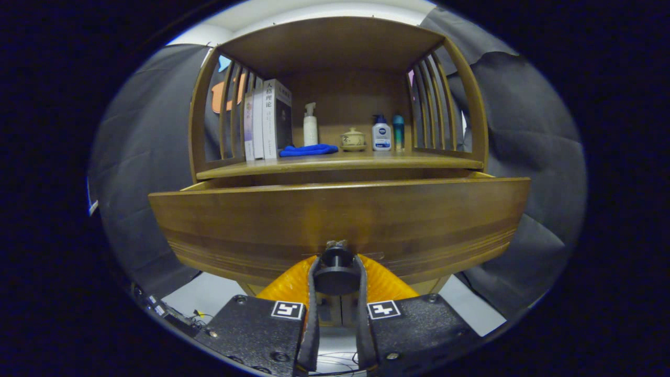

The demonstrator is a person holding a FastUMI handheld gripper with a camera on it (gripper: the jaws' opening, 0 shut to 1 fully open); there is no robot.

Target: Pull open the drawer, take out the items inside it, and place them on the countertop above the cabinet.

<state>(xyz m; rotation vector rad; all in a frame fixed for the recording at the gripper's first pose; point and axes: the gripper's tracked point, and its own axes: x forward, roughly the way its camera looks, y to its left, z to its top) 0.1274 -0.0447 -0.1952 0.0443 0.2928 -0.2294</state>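
Observation:
The wooden drawer (pixel 340 220) stands pulled out of the cabinet, its wide front panel close ahead of me. My gripper (pixel 336 272) is shut on the dark round drawer knob (pixel 336 262), one finger pressing each side of it. The drawer's inside is hidden behind the front panel. Above it lies the countertop (pixel 340 162), a wooden shelf with slatted sides and a roof.
On the countertop stand several books (pixel 267 120) at the left, a folded blue cloth (pixel 309 150), a white pump bottle (pixel 310 125), a small lidded pot (pixel 353 139), a white lotion bottle (pixel 381 133) and a teal bottle (pixel 398 132). Black cloth hangs on both sides.

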